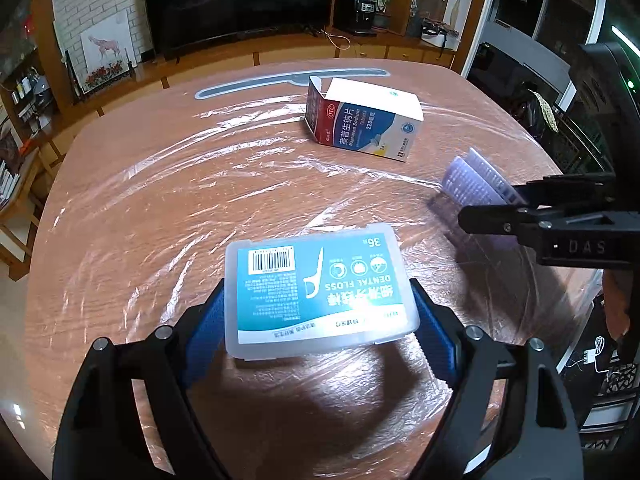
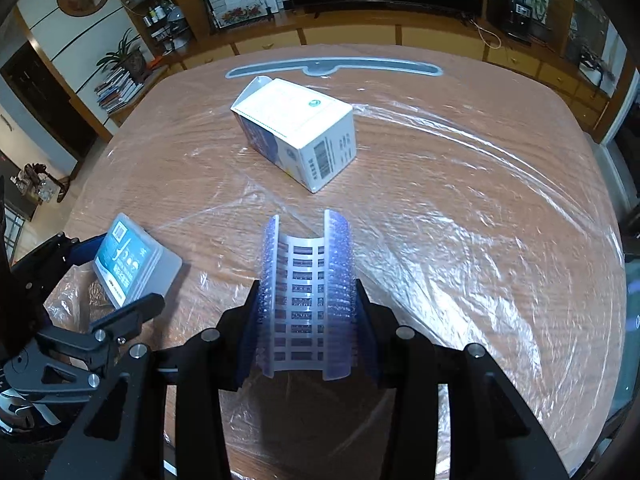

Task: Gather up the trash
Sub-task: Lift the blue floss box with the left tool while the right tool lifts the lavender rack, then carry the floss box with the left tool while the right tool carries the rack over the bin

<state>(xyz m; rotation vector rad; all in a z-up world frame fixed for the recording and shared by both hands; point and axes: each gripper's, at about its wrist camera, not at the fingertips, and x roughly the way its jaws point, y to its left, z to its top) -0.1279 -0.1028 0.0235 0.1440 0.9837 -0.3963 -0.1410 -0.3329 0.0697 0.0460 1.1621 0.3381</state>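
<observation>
Left tongs: the left gripper (image 1: 320, 320) has its blue pads wide apart, one on each side of the flat clear plastic dental floss box with the teal label (image 1: 320, 284). The pads press on the box sides, so it looks held, lifted a little above the table.

Right tongs: the right gripper (image 2: 308, 320) is squeezed in tight on the bent see-through plastic strip with rows of little slots (image 2: 308, 284). The strip curls up into a U shape between the pads.

Still lying there: the white, red and blue cardboard medicine box with one flap open (image 2: 298, 132) rests on its side, farther back on the round wooden table under crinkly clear plastic wrap (image 2: 460, 220). It is well apart from both tongs.

Step now: I think both tongs have a piece of trash and need to carry it off. No bin shows in either view, so I cannot tell where it goes.

How to do it well: keep the squeeze steady on both. The floss box is smooth, so keep it flat and move slowly.

Watch out: the bent strip is springy and may pop out. Do not squeeze harder or it may fold.

Also: lift clear so the wrap does not snag.
</observation>
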